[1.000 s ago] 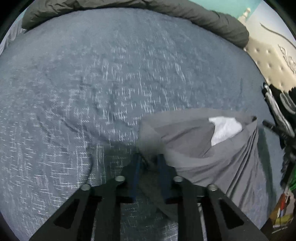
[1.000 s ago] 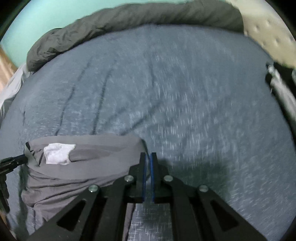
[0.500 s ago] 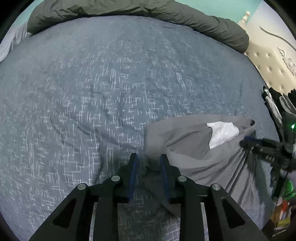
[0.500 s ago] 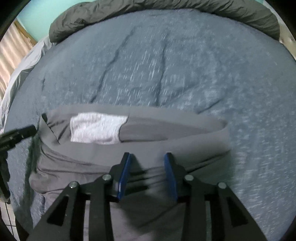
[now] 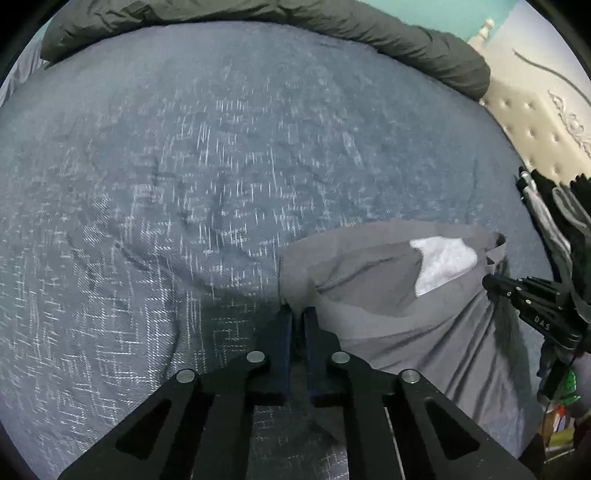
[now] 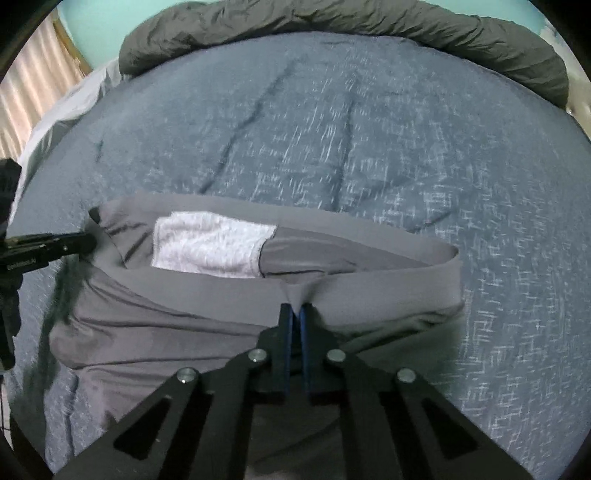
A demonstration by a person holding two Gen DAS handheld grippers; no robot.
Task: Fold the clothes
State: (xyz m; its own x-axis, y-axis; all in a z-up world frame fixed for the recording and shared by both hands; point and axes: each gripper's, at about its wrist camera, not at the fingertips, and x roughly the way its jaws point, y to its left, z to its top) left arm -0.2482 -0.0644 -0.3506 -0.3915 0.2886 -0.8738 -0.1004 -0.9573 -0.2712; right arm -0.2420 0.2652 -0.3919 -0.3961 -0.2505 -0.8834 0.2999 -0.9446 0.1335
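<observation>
The grey pants [image 6: 221,317] lie on the near part of the bed [image 6: 369,147], with the waistband running left to right and the legs hanging off the near edge toward the person. The left gripper [image 5: 297,314] has just been closing and now pinches the left corner of the waistband, with cloth between its jaws. The right gripper [image 6: 294,310] has also just been closing — it now pinches the near layer of the waistband, right of the middle, so a bit of band sticks out past it on the right. A white pocket lining [image 6: 210,249] shows inside the open top. Both grippers are right at the band, so neither one is nearer. The far side of the bed is wide and bare up to the rolled dark blanket [image 6: 332,26] — plenty of room, I think, to pull the pants up and lay them flat. More clothes [image 5: 565,221] sit near the right edge.
</observation>
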